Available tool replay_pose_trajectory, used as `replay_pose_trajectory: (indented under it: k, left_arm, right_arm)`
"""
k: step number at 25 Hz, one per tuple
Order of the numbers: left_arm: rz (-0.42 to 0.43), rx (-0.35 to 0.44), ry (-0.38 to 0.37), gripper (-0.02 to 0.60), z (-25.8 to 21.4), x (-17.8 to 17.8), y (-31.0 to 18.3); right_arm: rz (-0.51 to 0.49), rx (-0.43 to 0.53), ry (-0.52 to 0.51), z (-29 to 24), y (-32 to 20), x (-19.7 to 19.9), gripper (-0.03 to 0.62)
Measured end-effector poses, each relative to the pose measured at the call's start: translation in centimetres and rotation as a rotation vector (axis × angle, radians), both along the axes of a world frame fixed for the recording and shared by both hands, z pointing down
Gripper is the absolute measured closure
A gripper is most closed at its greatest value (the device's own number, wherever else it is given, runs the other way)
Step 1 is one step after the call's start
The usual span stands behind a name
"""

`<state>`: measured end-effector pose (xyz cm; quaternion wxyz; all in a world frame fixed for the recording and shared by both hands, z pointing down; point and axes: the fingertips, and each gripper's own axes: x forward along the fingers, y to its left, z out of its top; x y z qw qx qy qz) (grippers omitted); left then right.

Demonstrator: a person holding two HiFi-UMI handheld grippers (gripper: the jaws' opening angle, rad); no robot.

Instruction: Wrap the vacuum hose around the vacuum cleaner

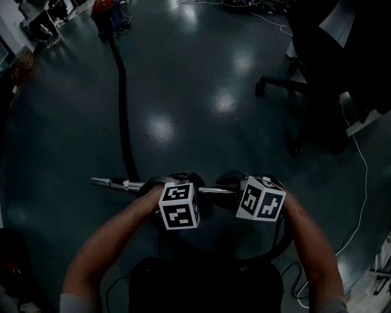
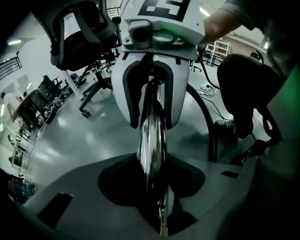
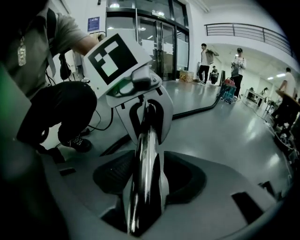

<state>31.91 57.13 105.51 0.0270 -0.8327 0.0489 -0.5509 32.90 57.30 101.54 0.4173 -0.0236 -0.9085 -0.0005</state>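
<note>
Item: wand point(image 1: 116, 183), chrome tube, lying level across the lower middle of the head view, well above the floor point(image 1: 201, 73), its bare end sticking out to the left

Left gripper point(image 1: 170, 183): jaws narrowed onto the wand, tube running straight down the gap between them; marker cube on top, bare forearm behind

Right gripper point(image 1: 239, 183): jaws clamped on the same wand, just beside the left gripper, to its right; a short bright length of tube shows between the two

Hose point(image 1: 124, 110): black, ribbed, lying on the floor; runs from the wand, just left of the left gripper, away in a long, nearly straight line to the vacuum point(image 1: 105, 13); not wrapped round anything

Vacuum: small, red and blue, standing far off at the top left of the head view, well apart from both grippers

Chair point(image 1: 305, 85): dark office chair on castors, upper right, beside the person

Cable point(image 1: 365, 177): thin, white, trailing along the floor at the right edge

Floor: dark, glossy, with ceiling lights mirrored in it

People point(image 3: 205, 58): several standing in the distance near glass doors, seen in the right gripper view
</note>
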Motion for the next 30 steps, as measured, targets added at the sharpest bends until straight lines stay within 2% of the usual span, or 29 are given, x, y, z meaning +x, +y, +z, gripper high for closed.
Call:
replay_pose_trajectory:
  k: [2, 5, 10, 13, 15, 17, 20, 21, 24, 30]
  left_arm:
    - [-0.012, 0.01, -0.008, 0.419, -0.4, -0.3, -0.2]
    - [-0.059, 0.011, -0.014, 0.419, -1.3, -1.6, -0.9]
    - [-0.176, 0.03, 0.013, 0.42, -3.4, -4.5, -2.5]
    - [-0.234, 0.045, 0.035, 0.42, -5.6, -5.5, -2.8]
    - [-0.264, 0.045, 0.045, 0.42, -7.4, -5.9, -2.5]
    - [-0.287, 0.044, 0.051, 0.42, -9.7, -6.4, -2.1]
    - [-0.309, 0.04, 0.056, 0.42, -13.8, -6.6, -1.5]
    - [-0.314, 0.037, 0.057, 0.42, -15.3, -6.5, -1.3]
    - [-0.33, 0.037, 0.058, 0.42, -20.0, -6.2, -0.6]
    - [-0.34, 0.052, 0.036, 0.42, -28.8, -6.6, 1.3]
  right_arm:
    - [0.023, -0.032, -0.031, -1.3, -0.3, 0.4, 0.418]
    - [0.12, -0.076, -0.116, -4.3, -1.8, 2.0, 0.418]
    - [0.331, 0.023, -0.238, -9.5, -5.8, 5.8, 0.418]
    - [0.432, 0.007, -0.327, -12.7, -6.8, 7.4, 0.418]
    - [0.476, 0.018, -0.344, -14.8, -6.7, 8.0, 0.418]
    - [0.493, 0.022, -0.367, -17.6, -5.9, 8.2, 0.418]
    - [0.479, -0.042, -0.446, -23.2, -3.9, 8.5, 0.425]
    - [0.478, -0.062, -0.46, -25.0, -3.2, 8.6, 0.485]
    - [0.481, -0.117, -0.457, -29.5, -0.6, 8.9, 0.543]
    - [0.522, -0.251, -0.452, -36.9, 4.7, 9.4, 0.543]
